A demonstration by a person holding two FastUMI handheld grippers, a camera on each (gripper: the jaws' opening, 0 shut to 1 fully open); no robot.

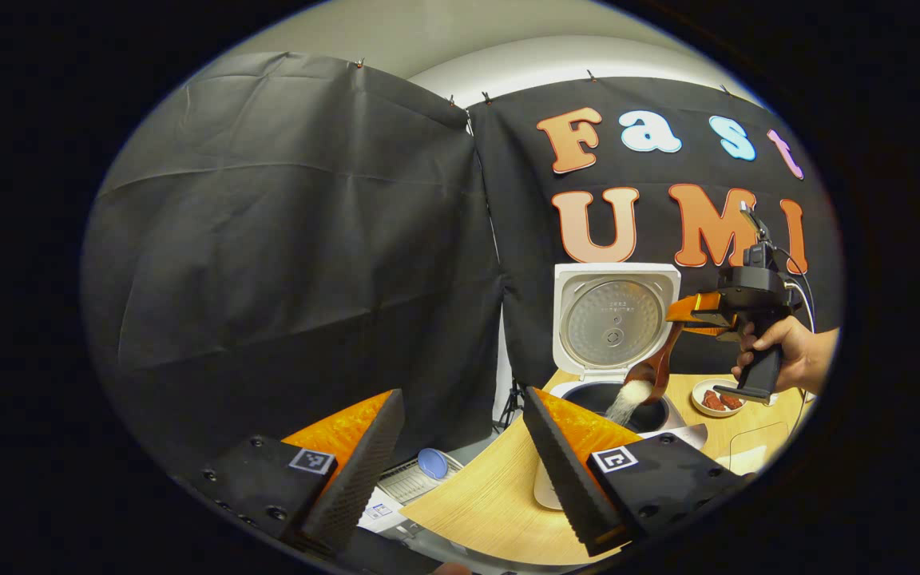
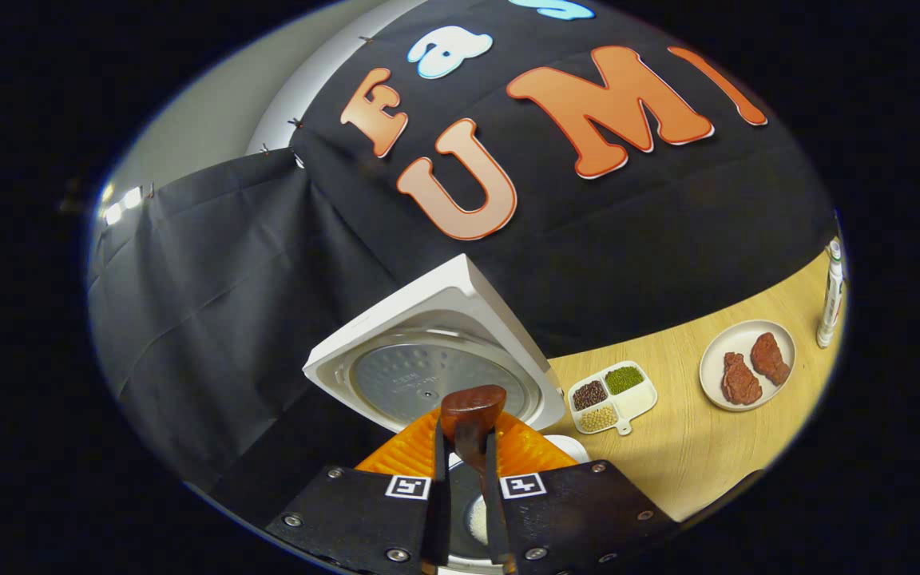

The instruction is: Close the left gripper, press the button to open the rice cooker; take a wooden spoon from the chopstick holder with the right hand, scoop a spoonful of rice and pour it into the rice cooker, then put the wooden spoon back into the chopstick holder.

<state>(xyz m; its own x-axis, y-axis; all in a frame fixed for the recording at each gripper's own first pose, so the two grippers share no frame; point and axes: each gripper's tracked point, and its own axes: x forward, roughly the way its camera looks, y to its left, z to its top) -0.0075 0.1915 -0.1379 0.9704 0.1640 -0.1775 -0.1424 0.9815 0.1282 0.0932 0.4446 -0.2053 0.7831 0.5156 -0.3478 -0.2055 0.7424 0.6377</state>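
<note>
Pouring from the tilted wooden spoon (image 1: 650, 369), a stream of rice (image 1: 628, 402) falls into the open pot of the rice cooker (image 1: 616, 319), whose lid stands upright against the booth wall. At far left in the left gripper view, the left gripper (image 1: 464, 455) hangs back from the wooden table (image 1: 492, 503) with its fingers spread wide and nothing between them. Further right, the right gripper (image 1: 688, 310), held by a person's hand (image 1: 787, 355), reaches over the cooker with the spoon handle clamped between its fingers. Just beyond it sits a plate of meat (image 1: 717, 398).

In the right gripper view, the right gripper (image 2: 464, 479) shows both fingers pressed close on the spoon's (image 2: 472, 415) handle, with the raised lid (image 2: 436, 359) directly ahead. To the right on the table (image 2: 691, 455) lie a divided dish of beans (image 2: 613, 395), then the plate (image 2: 747, 363) carrying two pieces of meat, and a white bottle (image 2: 831, 295) standing near the edge.
</note>
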